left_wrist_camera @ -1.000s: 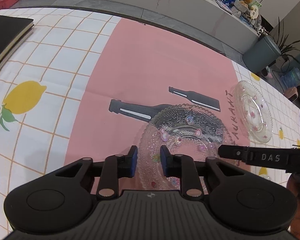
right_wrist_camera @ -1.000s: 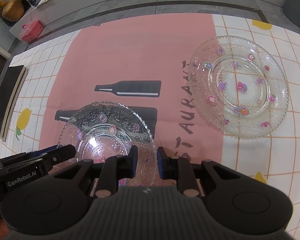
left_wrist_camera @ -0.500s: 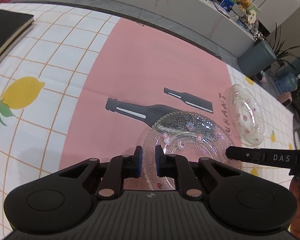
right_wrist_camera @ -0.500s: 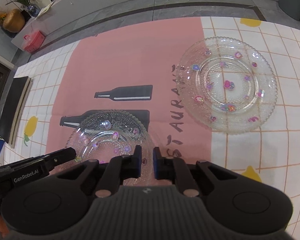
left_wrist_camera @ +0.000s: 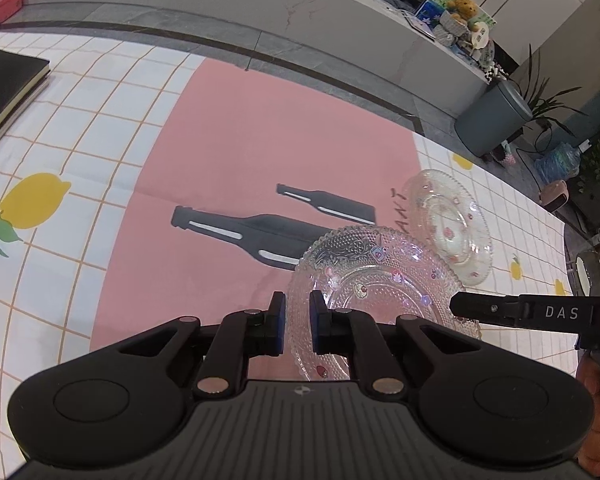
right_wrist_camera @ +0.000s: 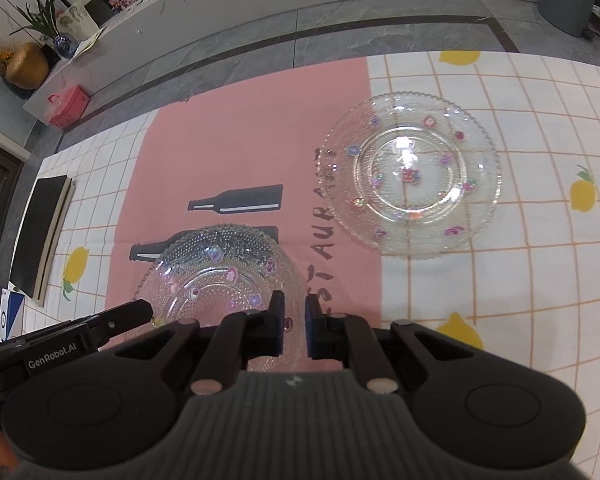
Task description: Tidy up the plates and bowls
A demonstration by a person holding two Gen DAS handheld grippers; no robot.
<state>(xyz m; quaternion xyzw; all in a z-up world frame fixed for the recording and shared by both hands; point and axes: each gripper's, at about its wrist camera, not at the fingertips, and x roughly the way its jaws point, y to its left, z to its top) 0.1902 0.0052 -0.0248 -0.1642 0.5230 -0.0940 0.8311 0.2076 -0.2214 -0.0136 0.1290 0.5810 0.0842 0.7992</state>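
Observation:
A clear glass bowl [left_wrist_camera: 380, 280] with small coloured decals hangs above the pink cloth, gripped on both sides; it also shows in the right wrist view [right_wrist_camera: 220, 272]. My left gripper [left_wrist_camera: 297, 320] is shut on its left rim. My right gripper [right_wrist_camera: 294, 320] is shut on its right rim. A flat clear glass plate [right_wrist_camera: 410, 176] with the same decals lies on the tablecloth ahead to the right, seen small in the left wrist view [left_wrist_camera: 448, 224].
A black notebook [left_wrist_camera: 4, 88] lies at the table's far left edge, also in the right wrist view [right_wrist_camera: 40, 236]. The far table edge [left_wrist_camera: 260, 56] drops to a grey floor. A grey bin [left_wrist_camera: 496, 120] stands beyond the right corner.
Both grippers closed on the bowl's rim and lifted it; the table and the flat plate now look farther below and away.

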